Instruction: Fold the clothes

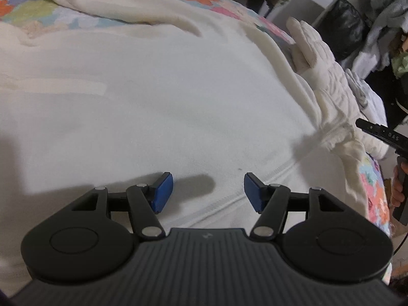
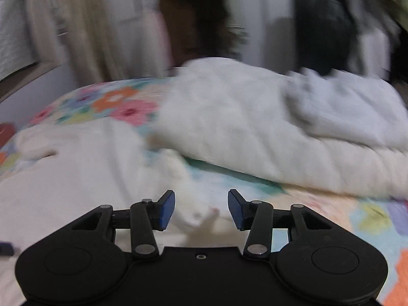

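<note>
A large white fleece garment (image 1: 158, 97) lies spread over a flowered bed. My left gripper (image 1: 208, 191) hovers low over it, open, blue pads apart, nothing between them; a seam (image 1: 255, 191) runs under its right finger. The garment's rumpled edge and sleeve (image 1: 329, 117) trail off to the right. In the blurred right wrist view, my right gripper (image 2: 201, 210) is open above a corner of the same white garment (image 2: 196, 216). The right gripper's black tip (image 1: 382, 134) and a hand (image 1: 396, 188) show at the left wrist view's right edge.
A flowered bedspread (image 2: 114, 102) covers the bed. A pile of white and pale grey clothes (image 2: 293, 132) lies ahead of the right gripper. Dark clothing, a black bag (image 1: 349, 25) and grey garments (image 1: 390, 2) stand beyond the bed's far side.
</note>
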Motion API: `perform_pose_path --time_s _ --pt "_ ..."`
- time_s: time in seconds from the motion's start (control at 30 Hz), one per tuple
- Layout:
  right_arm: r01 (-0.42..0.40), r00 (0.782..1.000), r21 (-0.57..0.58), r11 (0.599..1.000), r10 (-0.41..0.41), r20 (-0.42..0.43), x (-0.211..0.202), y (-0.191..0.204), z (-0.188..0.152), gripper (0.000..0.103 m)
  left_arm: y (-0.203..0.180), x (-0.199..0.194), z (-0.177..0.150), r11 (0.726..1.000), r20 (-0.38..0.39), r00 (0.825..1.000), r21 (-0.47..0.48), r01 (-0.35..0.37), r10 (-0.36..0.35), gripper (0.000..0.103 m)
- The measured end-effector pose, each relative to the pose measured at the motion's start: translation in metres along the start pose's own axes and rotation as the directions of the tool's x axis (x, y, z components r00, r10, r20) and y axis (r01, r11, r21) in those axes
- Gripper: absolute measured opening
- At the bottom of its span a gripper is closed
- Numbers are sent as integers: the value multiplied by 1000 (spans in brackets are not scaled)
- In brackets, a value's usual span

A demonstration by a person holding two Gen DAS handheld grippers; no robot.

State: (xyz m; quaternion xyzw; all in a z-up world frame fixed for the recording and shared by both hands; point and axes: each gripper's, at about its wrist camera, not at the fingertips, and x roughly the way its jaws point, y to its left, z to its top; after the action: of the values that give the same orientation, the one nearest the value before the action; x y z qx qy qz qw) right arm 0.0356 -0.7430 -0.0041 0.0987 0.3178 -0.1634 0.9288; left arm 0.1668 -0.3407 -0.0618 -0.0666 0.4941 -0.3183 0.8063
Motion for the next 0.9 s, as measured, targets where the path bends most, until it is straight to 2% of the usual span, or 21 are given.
perform_pose_path --time_s 0.1,0.13,0.2,0.23,0.3,0.37,0.43,0.47,0.5,0.53,0.6,0.63,0.7,0.73,0.77,0.83,0.9 --pt "20 999 -78 997 -23 -40 28 15 0 54 14 -23 14 999 55 998 26 -33 32 61" --pt "26 998 -104 994 -32 -54 37 20 -1 57 26 -40 25 998 127 990 22 -66 63 61" --pt "39 995 -156 987 -52 -82 57 29 -1 59 63 -76 49 986 253 953 -25 -168 168 61" --pt "44 993 -182 982 -62 -96 66 34 -1 63 86 -88 60 981 256 947 -72 -182 195 61" --pt "-25 990 -98 995 11 -144 82 24 10 63 133 -107 79 965 227 944 -163 -205 239 60" --pt "-90 976 -13 996 85 -198 97 16 19 63 166 -114 91 947 206 929 -160 -279 309 60" --pt "-139 953 55 989 148 -263 111 11 26 61 195 -116 101 931 201 910 -136 -340 362 62" --pt "-161 939 89 983 181 -294 119 8 29 60 210 -113 105 935 194 917 -135 -327 348 62" --pt "-173 932 119 978 201 -301 123 6 29 47 226 -108 109 942 183 927 -139 -306 328 64" --pt "-182 928 147 972 219 -302 128 3 28 22 241 -101 112 952 168 942 -155 -264 289 64" --pt "-203 928 159 966 242 -283 128 4 24 16 261 -82 114 968 155 970 -196 -154 186 72" --pt "-197 942 114 974 220 -252 120 9 22 14 269 -71 114 971 152 979 -216 -99 134 73" --pt "-169 970 7 986 167 -176 101 23 20 12 273 -53 108 967 167 983 -253 -35 79 72" --pt "-142 983 -50 989 135 -124 88 28 19 11 271 -48 106 968 191 979 -252 -19 69 65" --pt "-106 991 -90 990 98 -86 85 31 21 10 266 -48 103 974 222 974 -226 6 46 14" --pt "-79 989 -104 992 65 -130 99 28 14 10 258 -50 97 977 268 963 -211 37 21 10" --pt "-59 983 -140 988 33 -180 114 30 6 11 247 -57 94 983 309 949 -184 -6 64 9"
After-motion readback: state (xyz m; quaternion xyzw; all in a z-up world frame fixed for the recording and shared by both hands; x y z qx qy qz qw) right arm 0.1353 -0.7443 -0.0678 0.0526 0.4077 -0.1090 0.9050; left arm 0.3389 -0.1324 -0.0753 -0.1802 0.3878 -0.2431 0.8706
